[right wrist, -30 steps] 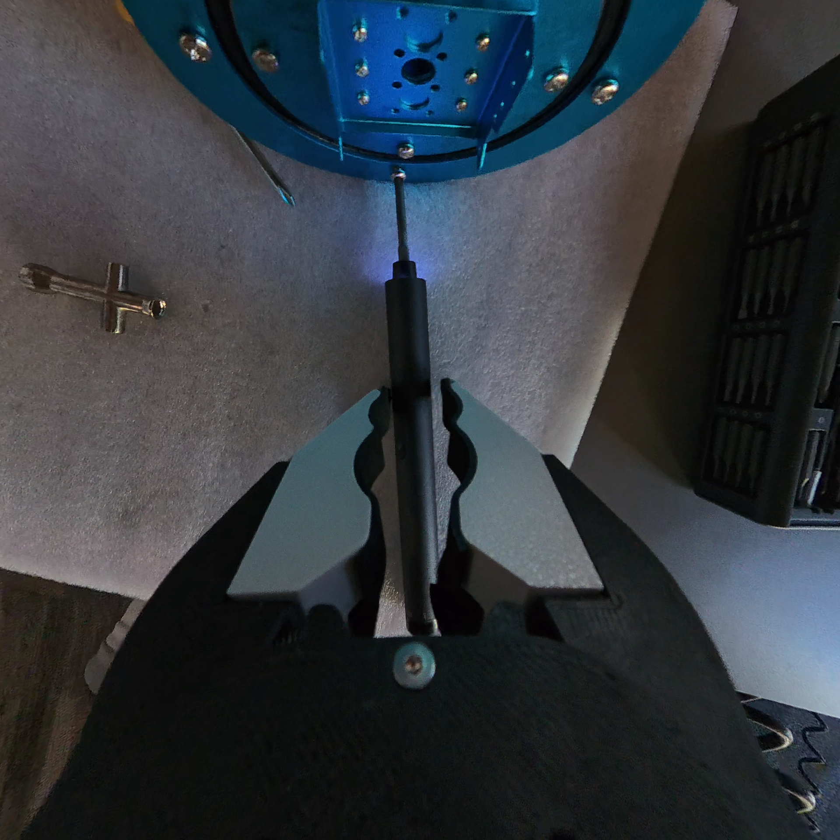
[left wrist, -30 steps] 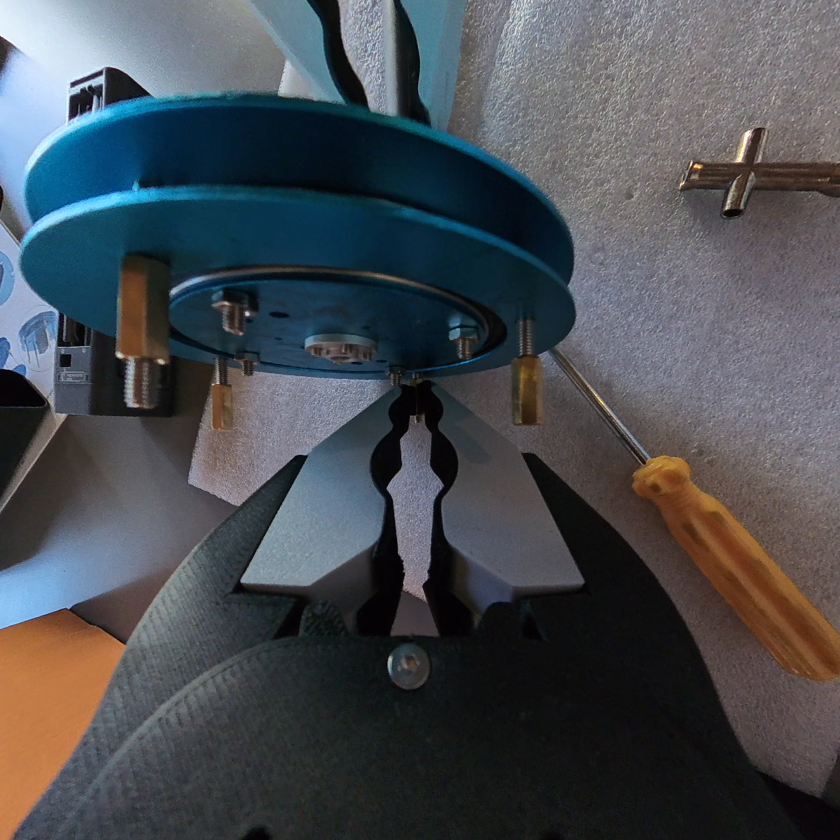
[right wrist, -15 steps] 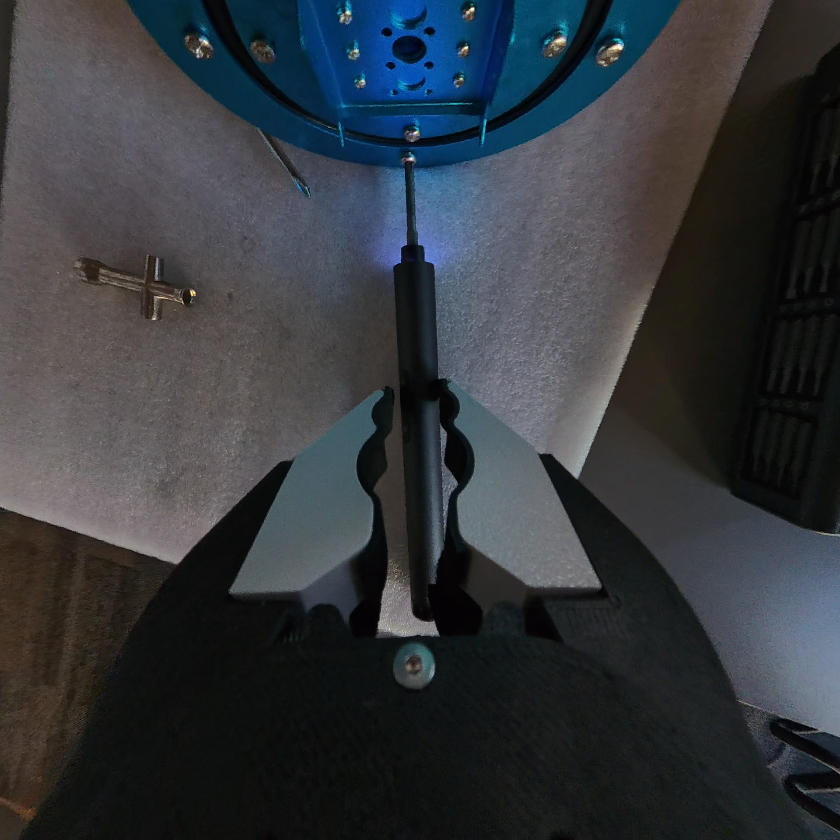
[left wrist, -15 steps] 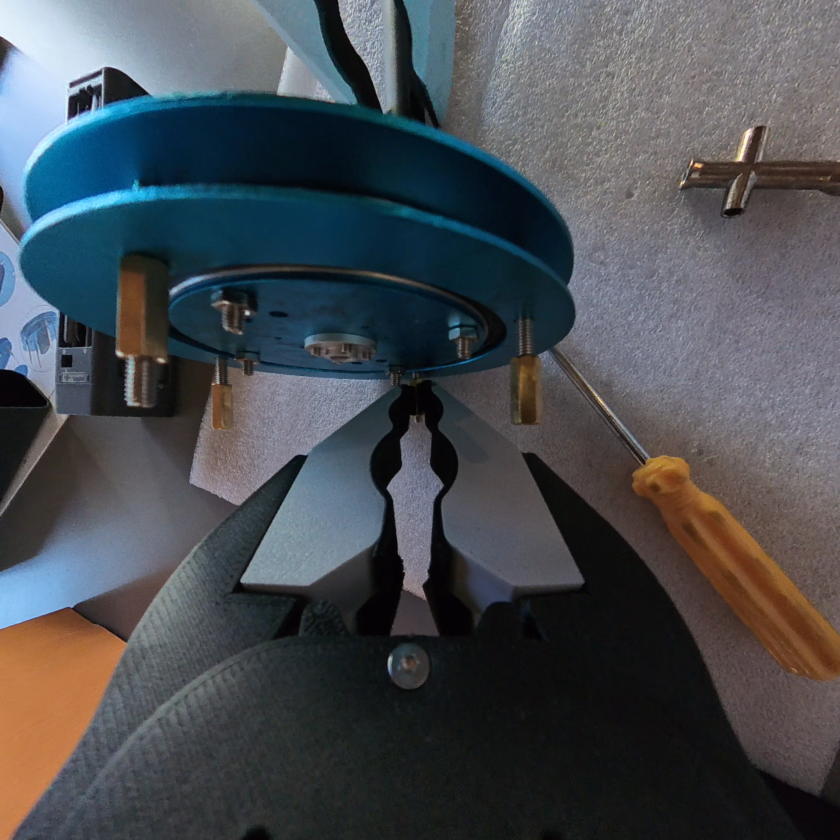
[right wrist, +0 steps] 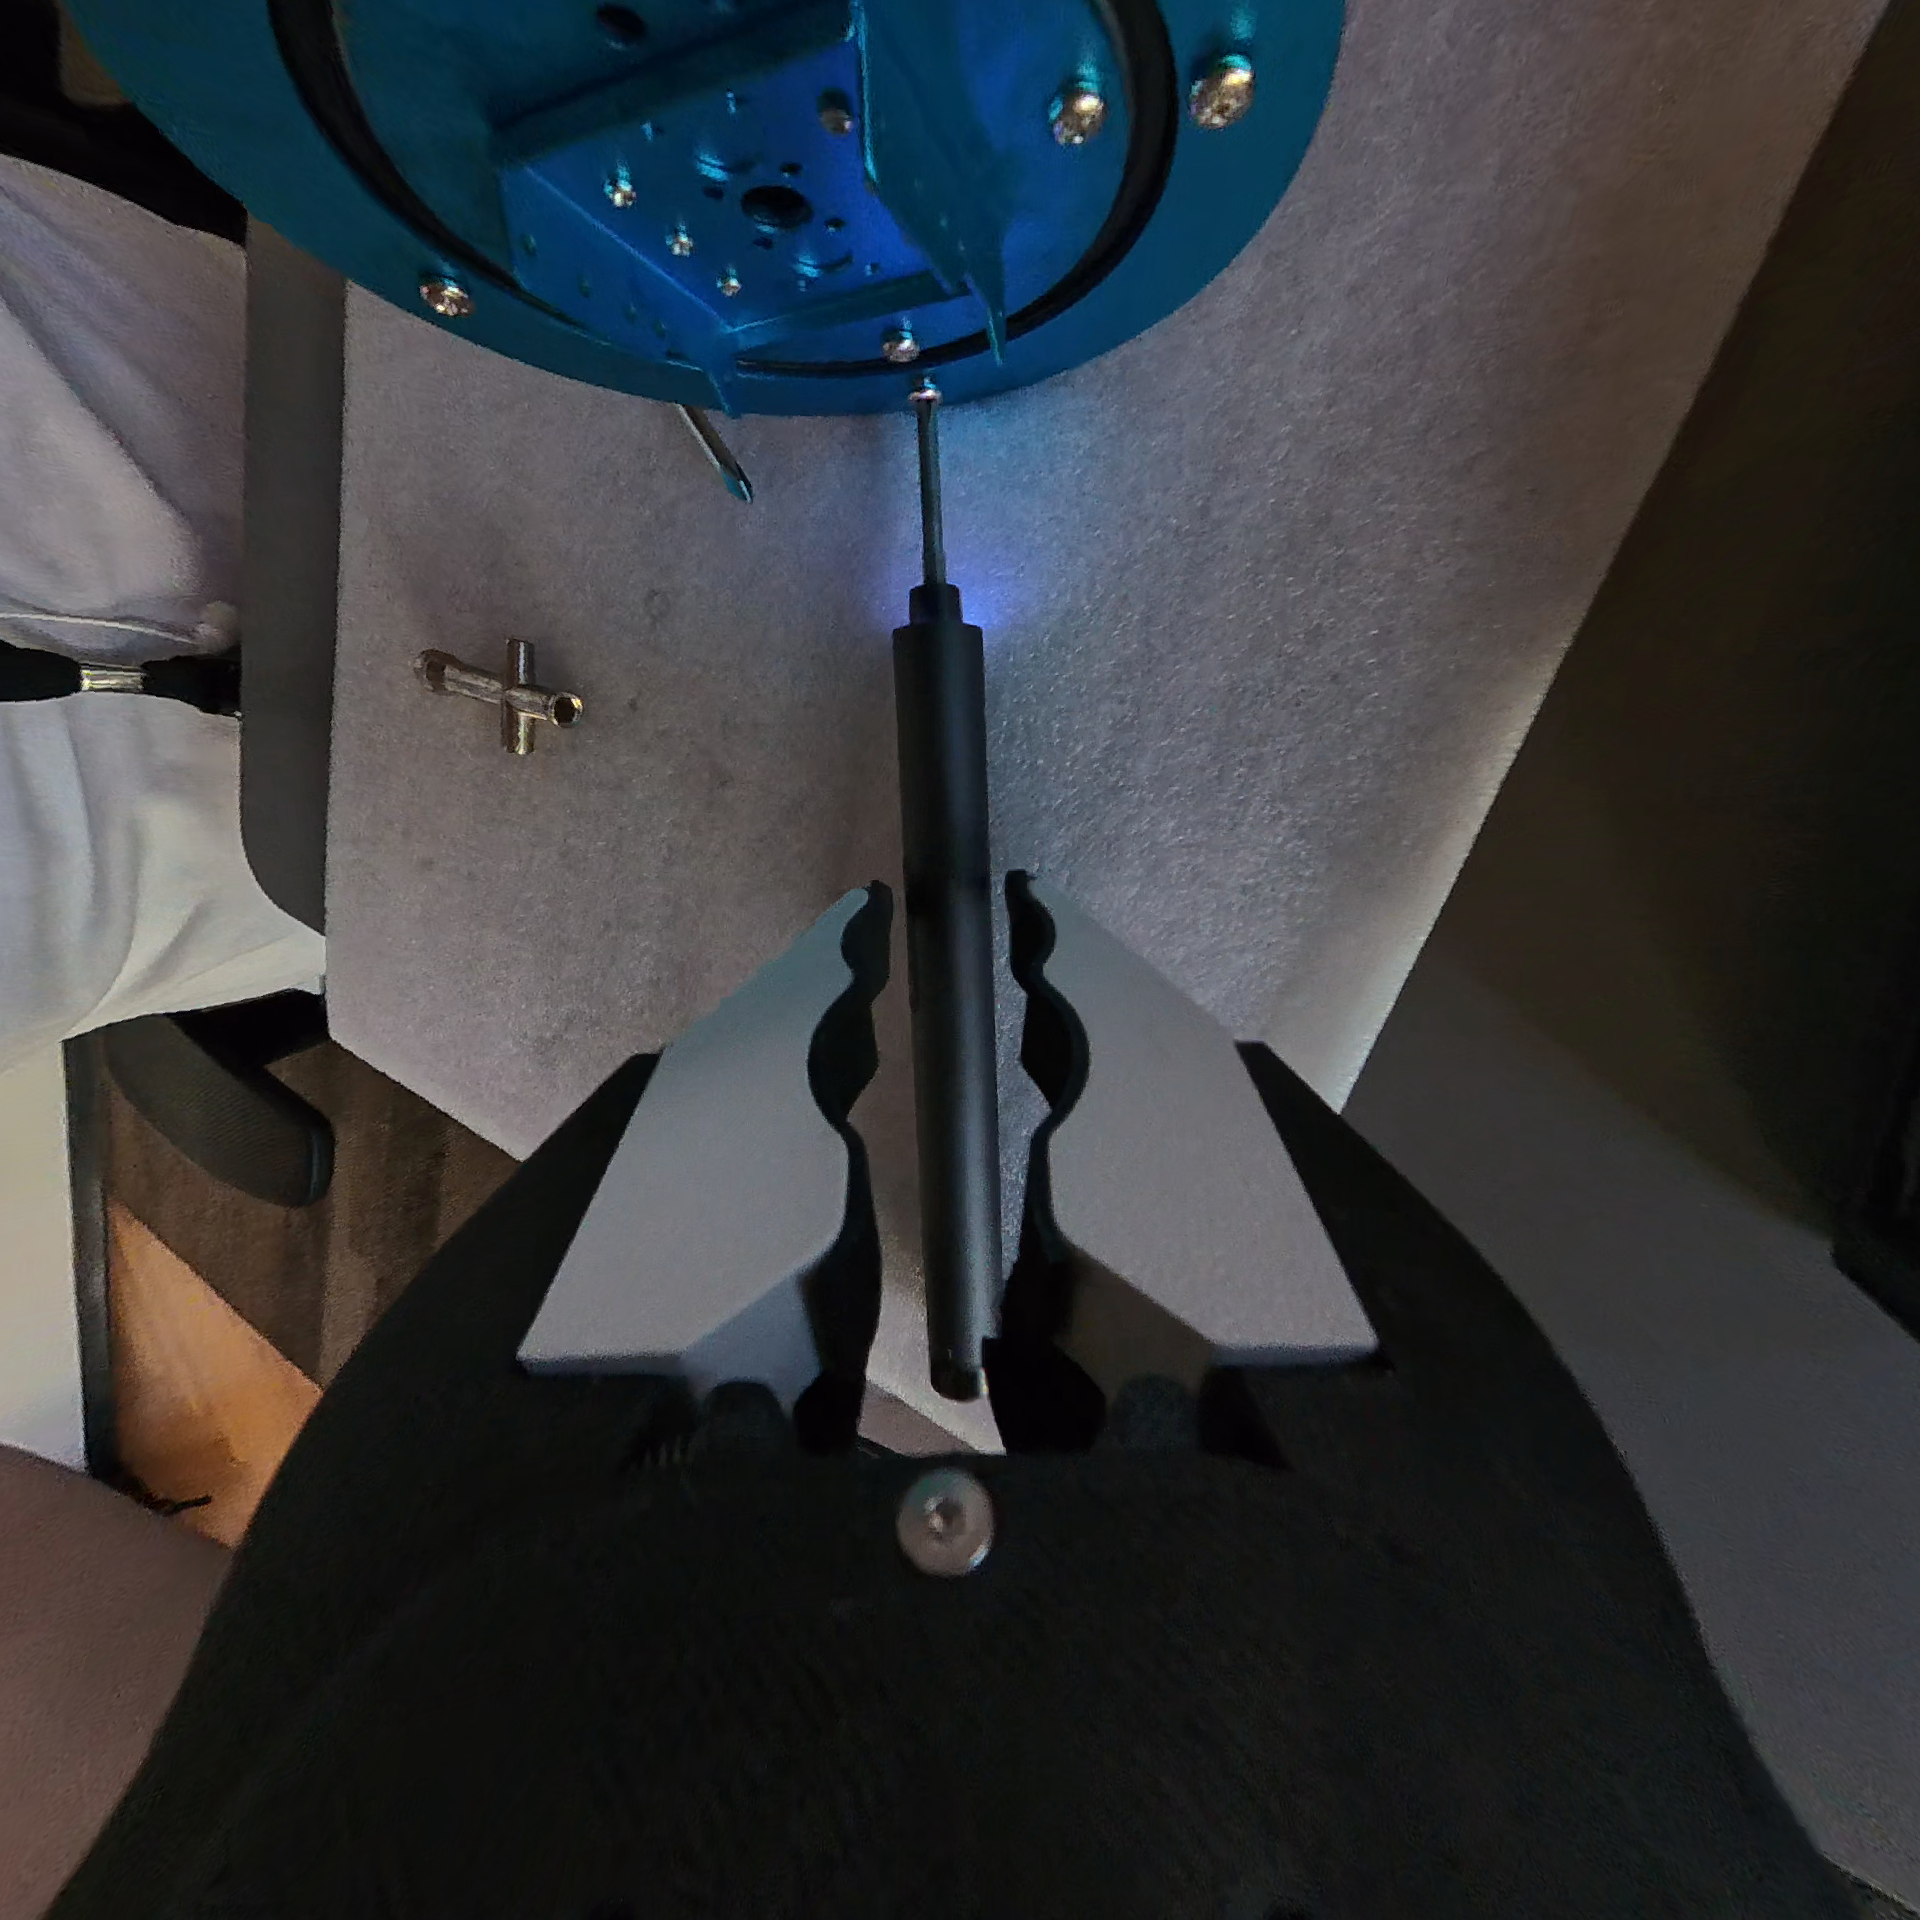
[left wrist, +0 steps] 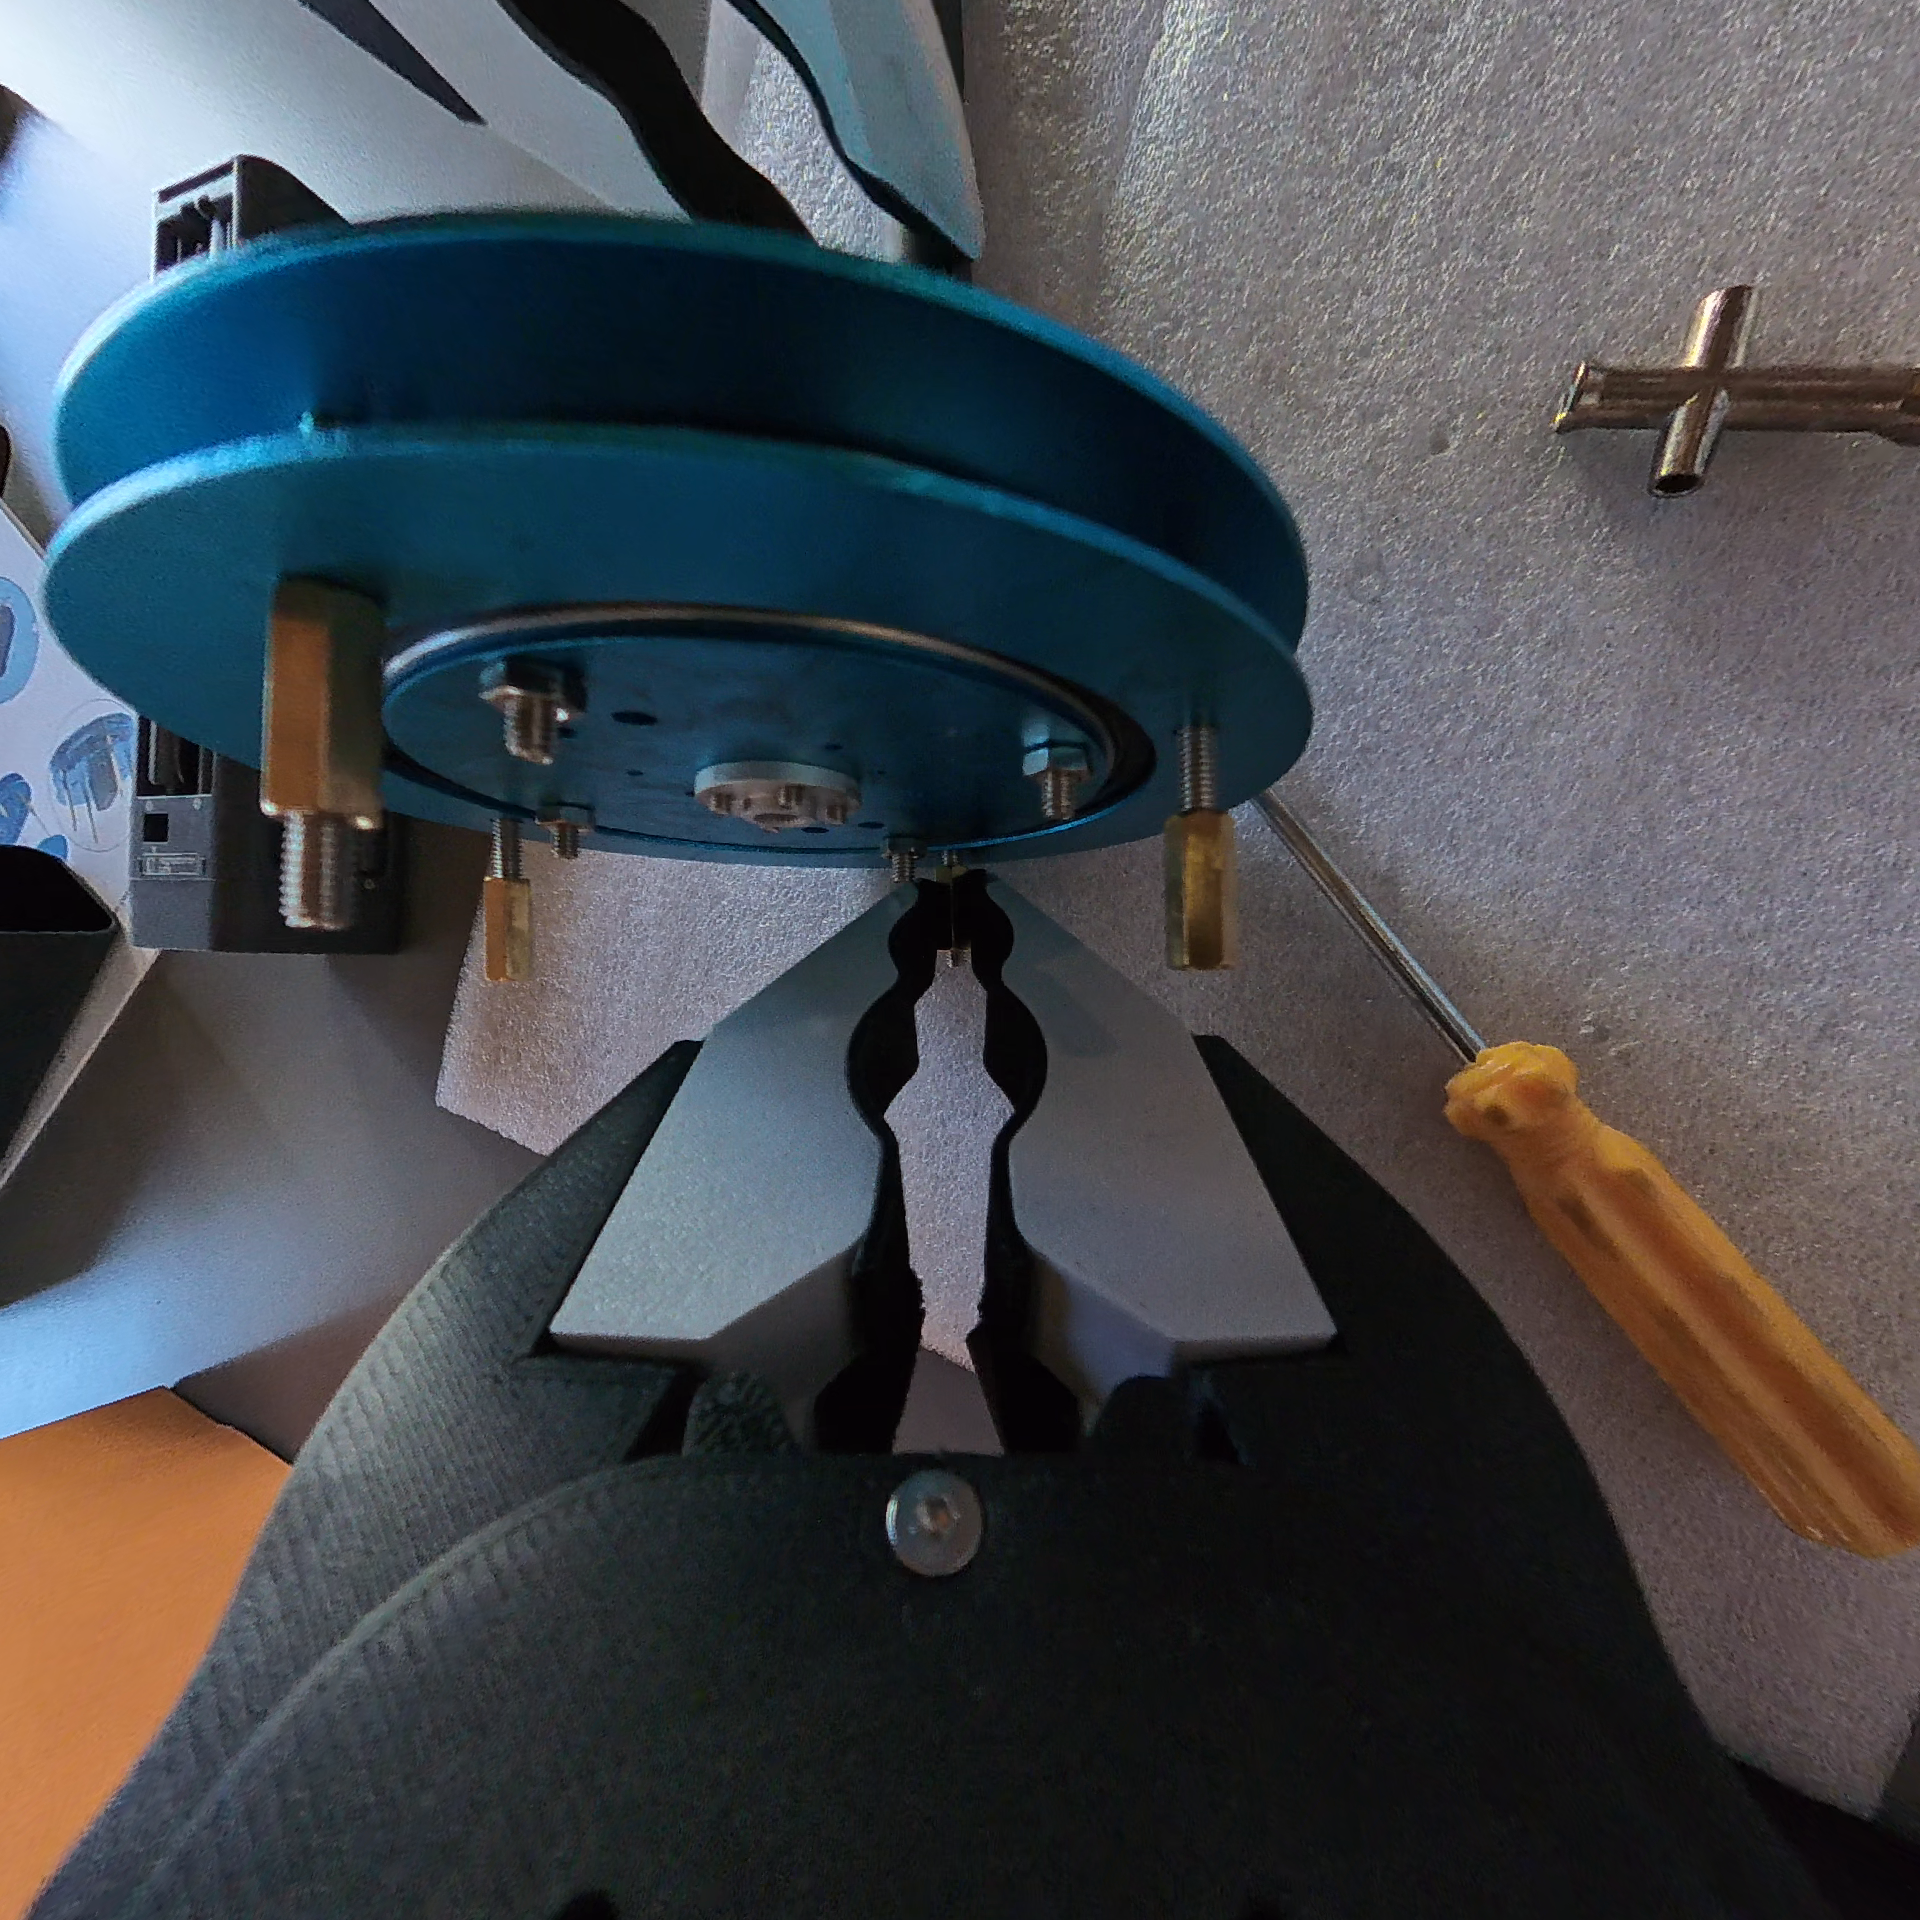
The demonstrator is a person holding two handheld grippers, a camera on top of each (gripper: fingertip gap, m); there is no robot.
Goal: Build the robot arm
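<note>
A small brass standoff [left wrist: 953, 935] under the round blue metal disc assembly [left wrist: 675, 540] is being clenched by the left gripper [left wrist: 951, 904]. A slim black screwdriver [right wrist: 940, 748] is being grasped by the right gripper [right wrist: 948, 894], its tip being pressed on a rim screw [right wrist: 923, 391]. The disc is being held over the far edge of the white foam mat [right wrist: 1247, 727]. No container's contents are being shown.

We see matt blue anodised metal in the round plates [left wrist: 665, 540], brass standoffs [left wrist: 1197, 894], a shiny steel cross wrench [left wrist: 1704, 400], a glossy yellow plastic screwdriver handle [left wrist: 1683, 1288], rough white foam sheet [left wrist: 1558, 727], and a smooth matt black driver [right wrist: 945, 935].
</note>
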